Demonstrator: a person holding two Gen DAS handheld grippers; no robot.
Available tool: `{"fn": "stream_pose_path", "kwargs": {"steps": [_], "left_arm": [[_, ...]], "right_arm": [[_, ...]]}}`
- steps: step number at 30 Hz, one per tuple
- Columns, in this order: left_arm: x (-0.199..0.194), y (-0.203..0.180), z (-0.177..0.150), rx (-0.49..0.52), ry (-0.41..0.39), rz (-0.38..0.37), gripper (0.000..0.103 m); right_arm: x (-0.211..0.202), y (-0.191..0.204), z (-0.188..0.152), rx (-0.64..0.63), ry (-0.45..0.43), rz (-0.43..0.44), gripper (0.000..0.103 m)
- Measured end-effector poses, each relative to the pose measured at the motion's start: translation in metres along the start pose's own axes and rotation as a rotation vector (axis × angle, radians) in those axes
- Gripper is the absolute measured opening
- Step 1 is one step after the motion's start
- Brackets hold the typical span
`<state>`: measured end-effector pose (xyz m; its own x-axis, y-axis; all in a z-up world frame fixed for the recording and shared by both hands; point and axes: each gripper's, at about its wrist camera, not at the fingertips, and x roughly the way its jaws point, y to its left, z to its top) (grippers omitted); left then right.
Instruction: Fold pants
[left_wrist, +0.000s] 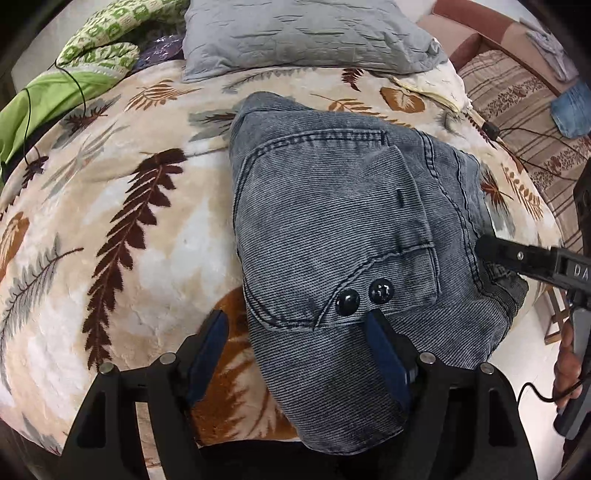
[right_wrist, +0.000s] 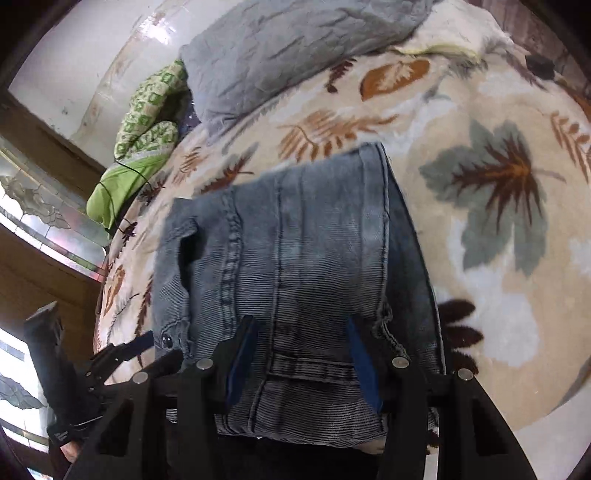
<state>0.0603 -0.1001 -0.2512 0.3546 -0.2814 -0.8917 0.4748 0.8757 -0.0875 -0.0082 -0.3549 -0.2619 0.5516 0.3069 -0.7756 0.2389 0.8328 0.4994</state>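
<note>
The grey-blue corduroy pants (left_wrist: 343, 221) lie folded in a compact stack on the leaf-patterned blanket (left_wrist: 110, 221), two black buttons facing up. My left gripper (left_wrist: 295, 328) is open just above the pants' near edge, one finger over the blanket, the other over the fabric. My right gripper (right_wrist: 301, 339) is open, its fingers spread over the pants (right_wrist: 295, 258) at their near end. The right gripper also shows in the left wrist view (left_wrist: 517, 258), at the pants' right edge. The left gripper shows in the right wrist view (right_wrist: 122, 350), beside the pants' left corner.
A grey pillow (left_wrist: 303, 33) lies at the head of the bed. A green patterned quilt (left_wrist: 99, 40) is bunched at the far left with a thin black cable over it. A striped mattress (left_wrist: 524, 122) with a blue cloth is to the right. The bed's edge is near.
</note>
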Motion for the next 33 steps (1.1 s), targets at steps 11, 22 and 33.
{"fn": "stream_pose_path", "kwargs": {"steps": [11, 22, 33], "left_arm": [[-0.076, 0.003, -0.003, -0.053, -0.16, 0.075, 0.08], [-0.188, 0.032, -0.01, -0.16, -0.468, 0.217, 0.1], [-0.232, 0.053, -0.023, -0.185, -0.616, 0.33, 0.103]], "right_arm": [[-0.039, 0.02, 0.0, -0.028, -0.044, -0.011, 0.054], [-0.114, 0.086, -0.006, -0.236, -0.268, 0.005, 0.068], [-0.119, 0.119, -0.023, -0.371, -0.36, -0.058, 0.074]]}}
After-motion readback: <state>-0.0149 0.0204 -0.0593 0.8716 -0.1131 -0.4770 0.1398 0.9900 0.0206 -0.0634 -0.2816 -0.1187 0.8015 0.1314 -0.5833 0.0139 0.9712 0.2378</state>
